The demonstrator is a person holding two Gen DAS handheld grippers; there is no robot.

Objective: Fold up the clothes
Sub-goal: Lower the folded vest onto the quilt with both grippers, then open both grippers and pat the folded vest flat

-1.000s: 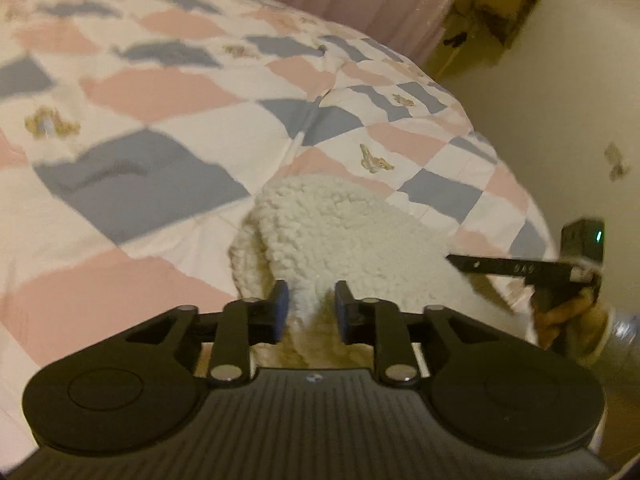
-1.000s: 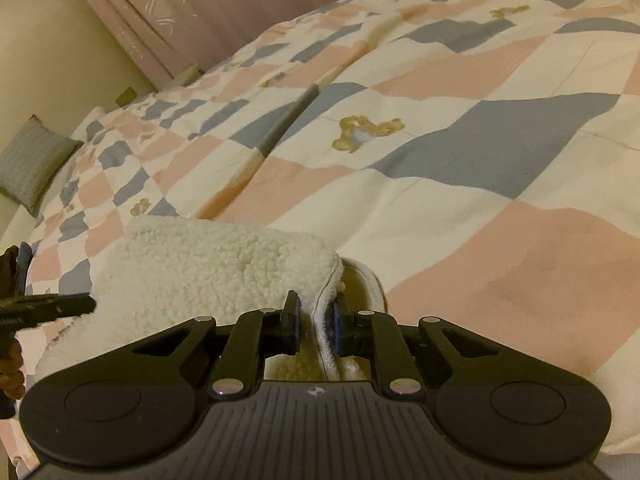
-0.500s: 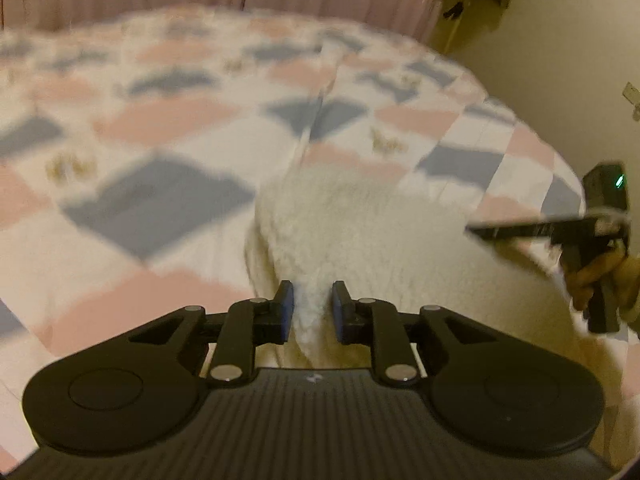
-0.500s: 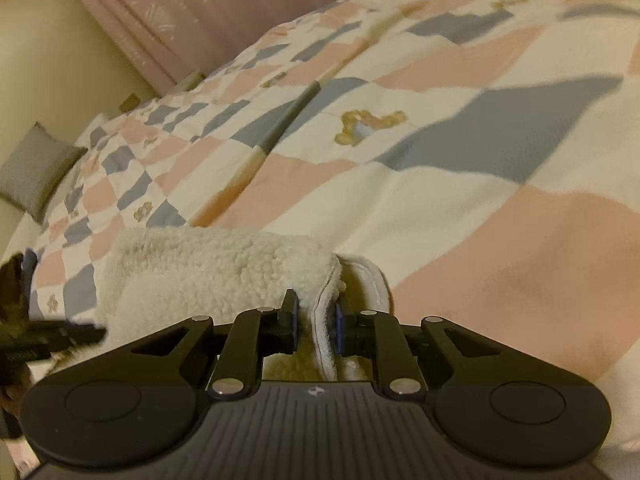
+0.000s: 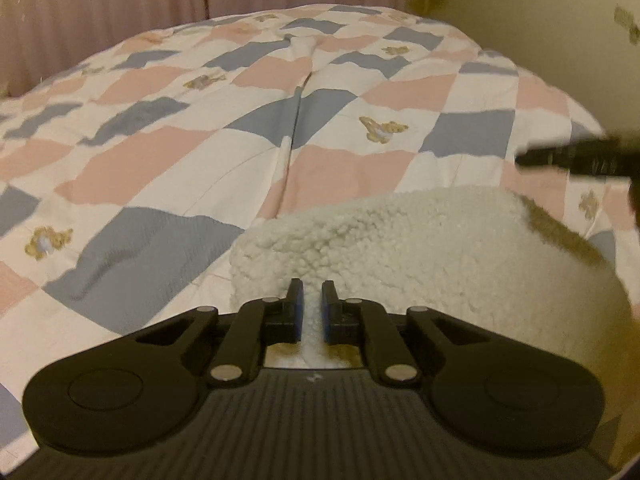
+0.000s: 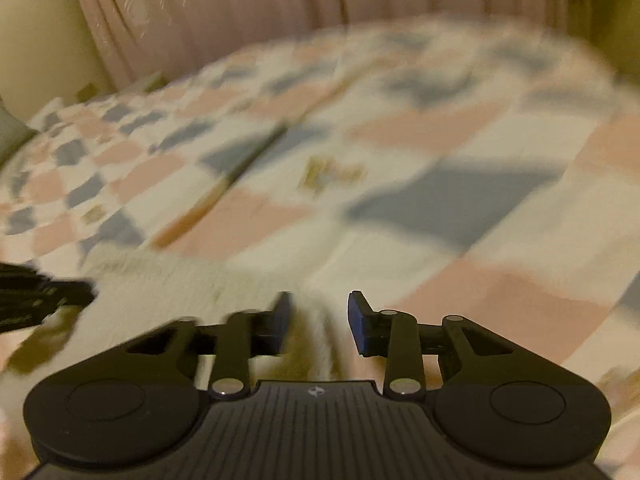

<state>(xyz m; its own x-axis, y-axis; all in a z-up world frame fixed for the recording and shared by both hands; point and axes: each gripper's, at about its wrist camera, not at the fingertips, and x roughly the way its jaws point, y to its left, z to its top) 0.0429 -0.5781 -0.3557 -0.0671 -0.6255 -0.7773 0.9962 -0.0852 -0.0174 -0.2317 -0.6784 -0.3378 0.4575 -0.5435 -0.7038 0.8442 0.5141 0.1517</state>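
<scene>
A cream fleece garment lies bunched on the checked quilt near the bed's front edge. My left gripper is shut on a fold of its edge, which stands pinched between the pads. In the blurred right wrist view the fleece garment sits low left, and my right gripper is open, its fingers standing apart on either side of a ridge of fleece. The right gripper's tip shows at the right edge of the left wrist view.
The quilt covers the whole bed in pink, grey and white squares. Pink curtains hang behind the bed. A pale wall stands at the right. A grey cushion lies at the far left.
My right gripper has opened and let go of the fleece edge; its view is now blurred by motion. My left gripper stays shut on the fleece and now looks flatter across the bed.
</scene>
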